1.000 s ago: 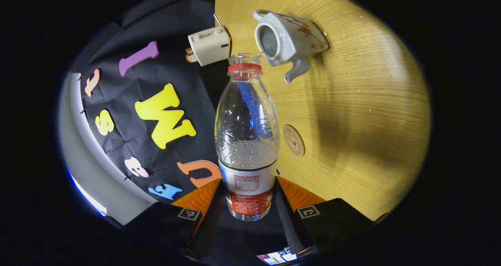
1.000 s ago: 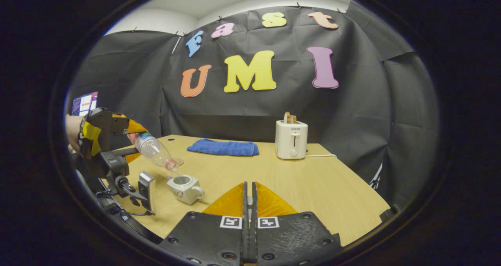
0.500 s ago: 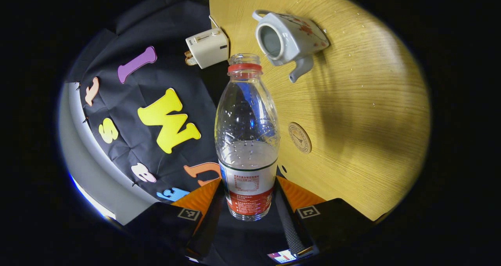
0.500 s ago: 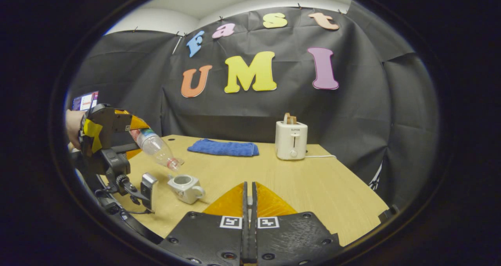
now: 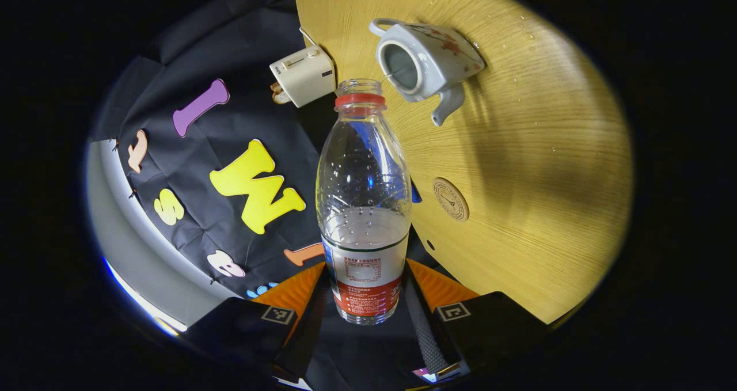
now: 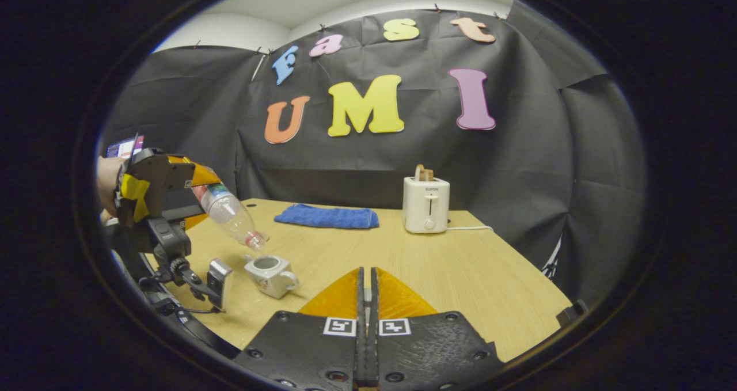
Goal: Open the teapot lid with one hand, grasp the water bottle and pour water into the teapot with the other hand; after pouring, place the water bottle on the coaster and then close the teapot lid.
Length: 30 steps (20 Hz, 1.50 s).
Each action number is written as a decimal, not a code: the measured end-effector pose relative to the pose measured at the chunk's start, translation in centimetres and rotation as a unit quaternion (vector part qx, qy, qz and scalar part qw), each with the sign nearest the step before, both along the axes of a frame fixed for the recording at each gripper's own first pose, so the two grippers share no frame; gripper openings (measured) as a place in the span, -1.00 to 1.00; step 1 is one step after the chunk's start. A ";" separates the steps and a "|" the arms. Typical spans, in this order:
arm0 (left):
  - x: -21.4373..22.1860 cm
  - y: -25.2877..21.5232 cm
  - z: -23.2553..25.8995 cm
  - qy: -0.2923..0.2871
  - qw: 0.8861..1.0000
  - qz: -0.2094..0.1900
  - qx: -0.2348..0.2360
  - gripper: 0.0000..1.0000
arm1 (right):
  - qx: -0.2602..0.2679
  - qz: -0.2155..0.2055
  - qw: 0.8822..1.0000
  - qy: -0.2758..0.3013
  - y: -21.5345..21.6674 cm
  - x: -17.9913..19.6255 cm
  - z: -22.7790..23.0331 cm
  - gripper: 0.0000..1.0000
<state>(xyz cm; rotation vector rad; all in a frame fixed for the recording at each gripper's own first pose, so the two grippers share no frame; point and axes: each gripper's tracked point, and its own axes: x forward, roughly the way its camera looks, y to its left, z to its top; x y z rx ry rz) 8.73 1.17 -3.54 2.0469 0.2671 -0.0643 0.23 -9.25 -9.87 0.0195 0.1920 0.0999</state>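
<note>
Left gripper (image 5: 365, 290): both fingers clamp the labelled lower body of the water bottle (image 5: 364, 207), one on each side, jaws parted only by the bottle's width. In the right gripper view this same gripper (image 6: 198, 186) is held up in the air, with a hand (image 6: 106, 183) visible behind it, and the bottle (image 6: 231, 217) slopes downward with its uncapped neck lowest. Water lies in the lower part of the bottle, near the label.

Teapot (image 5: 426, 63), taken as the landmark: it stands on the wooden table (image 5: 535, 166) with its lid off and its opening exposed. The bottle mouth hangs just above and beside that opening, apart from the rim. In the right gripper view the teapot (image 6: 270, 274) sits below the bottle's neck, its handle towards the right gripper.

Coaster (image 5: 451, 198): a round disc flat on the table, nearer the left gripper than the teapot is, on the teapot's spout side, nothing on it.

Right gripper (image 6: 365, 299): the fingers are pressed together, at most a sliver between them. Whether anything is pinched there cannot be told. It points level across the table, with the teapot off to its left.

Beyond the teapot: a blue cloth (image 6: 327, 217) folded on the table, and a white toaster (image 6: 426, 205) at the far edge.
</note>
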 end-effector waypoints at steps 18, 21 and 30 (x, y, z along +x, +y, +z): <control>0.2 -0.7 0.6 -0.011 1.000 -0.012 0.014 0.48 | 0.001 -0.002 1.000 0.001 -0.3 -0.1 -0.1 -1.00; 0.2 -0.4 0.2 -0.016 1.000 -0.013 -0.002 0.48 | 0.002 -0.004 1.000 0.000 -0.6 -0.3 0.1 -1.00; -0.6 0.9 -3.8 0.002 0.974 0.012 -0.225 0.46 | 0.007 0.000 1.000 -0.009 0.3 -0.4 1.3 -1.00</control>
